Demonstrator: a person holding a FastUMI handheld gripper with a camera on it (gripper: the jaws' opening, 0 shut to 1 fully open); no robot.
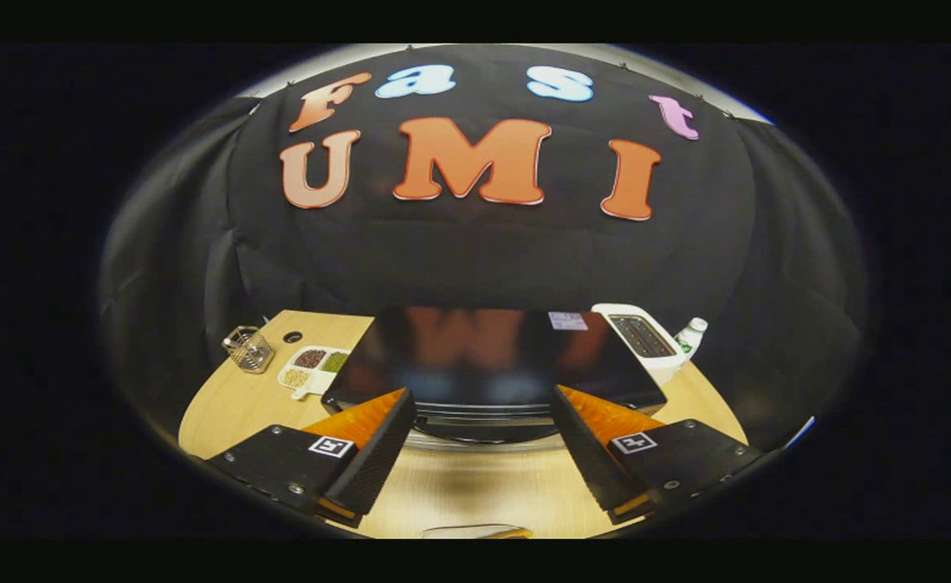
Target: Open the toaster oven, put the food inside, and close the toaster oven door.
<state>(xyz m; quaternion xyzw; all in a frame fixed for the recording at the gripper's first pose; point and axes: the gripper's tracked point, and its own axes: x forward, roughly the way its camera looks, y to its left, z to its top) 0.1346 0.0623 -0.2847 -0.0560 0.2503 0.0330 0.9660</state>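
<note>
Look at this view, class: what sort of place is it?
Probably a mock kitchen counter in a booth: a toaster oven beyond the open gripper, a white toaster beside it, a divided dish of grains.

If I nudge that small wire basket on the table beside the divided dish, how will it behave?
The wire basket looks like thin open mesh, so probably light and quick to slide on the smooth wooden table. It may tip. The open gripper is nowhere near it.
</note>
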